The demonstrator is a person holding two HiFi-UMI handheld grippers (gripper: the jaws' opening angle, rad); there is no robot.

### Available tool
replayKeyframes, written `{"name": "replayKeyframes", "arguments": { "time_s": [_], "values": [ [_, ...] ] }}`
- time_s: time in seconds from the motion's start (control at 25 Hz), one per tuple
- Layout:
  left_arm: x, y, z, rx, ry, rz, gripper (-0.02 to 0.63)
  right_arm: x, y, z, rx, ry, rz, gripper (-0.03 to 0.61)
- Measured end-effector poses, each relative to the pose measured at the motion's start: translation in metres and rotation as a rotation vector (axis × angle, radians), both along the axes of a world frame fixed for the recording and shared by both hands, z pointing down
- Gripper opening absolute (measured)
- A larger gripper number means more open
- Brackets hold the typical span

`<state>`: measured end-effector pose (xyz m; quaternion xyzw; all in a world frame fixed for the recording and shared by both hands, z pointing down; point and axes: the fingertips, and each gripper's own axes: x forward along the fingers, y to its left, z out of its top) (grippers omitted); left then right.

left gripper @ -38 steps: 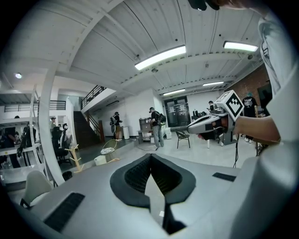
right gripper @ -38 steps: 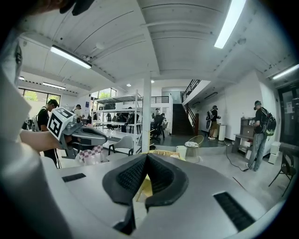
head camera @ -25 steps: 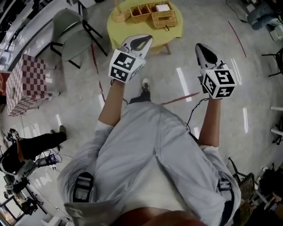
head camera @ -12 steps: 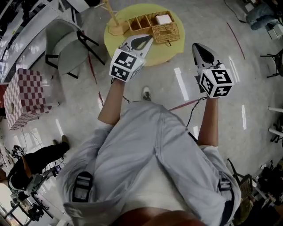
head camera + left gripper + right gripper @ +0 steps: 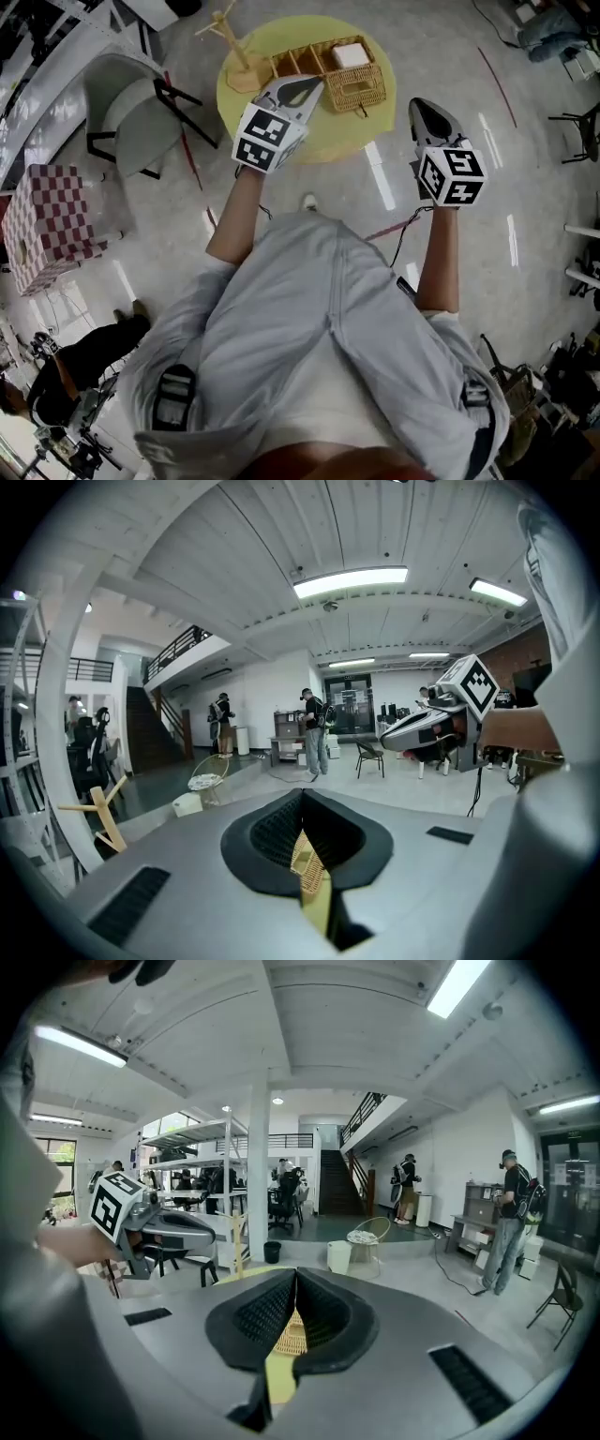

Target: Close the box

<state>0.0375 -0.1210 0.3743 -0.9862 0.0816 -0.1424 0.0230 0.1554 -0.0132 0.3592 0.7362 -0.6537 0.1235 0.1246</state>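
Both pairs of tongs are pressed together and hold nothing: the left tongs (image 5: pixel 298 89) hang over the near side of the round yellow desk (image 5: pixel 330 141), just beside the wicker box (image 5: pixel 298 62), while the right tongs (image 5: pixel 424 108) are off the desk's right edge, above the floor. The box sits toward the middle of the desk with its compartments showing, a white item (image 5: pixel 349 54) in one of them, and its woven lid (image 5: pixel 354 91) open on the near side. A small wooden stand (image 5: pixel 232 39) rises at the box's left, and a grey chair (image 5: pixel 141 103) stands near the desk.
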Motion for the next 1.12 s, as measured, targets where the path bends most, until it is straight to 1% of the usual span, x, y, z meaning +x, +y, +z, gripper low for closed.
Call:
{"name": "replayKeyframes", "arguments": {
  "time_s": [0.12,0.48,0.64,0.84,1.12],
  "values": [
    [0.004,-0.014,0.01,-0.019,-0.008,0.003,0.029,0.006,-0.011,0.01,-0.01,-0.024,0.033,0.025],
    [0.002,-0.04,0.036,-0.072,-0.039,-0.039,0.029,0.02,-0.031,0.051,-0.085,-0.046,0.052,0.026],
    [0.003,-0.044,0.052,-0.096,-0.063,-0.07,0.029,0.026,-0.042,0.081,-0.137,-0.053,0.014,0.035],
    [0.009,-0.052,0.066,-0.112,-0.087,-0.108,0.029,0.036,-0.06,0.116,-0.208,-0.069,-0.047,0.086],
    [0.016,-0.064,0.094,-0.153,-0.129,-0.166,0.029,0.04,-0.078,0.168,-0.308,-0.095,-0.122,0.114]
  ]
}}
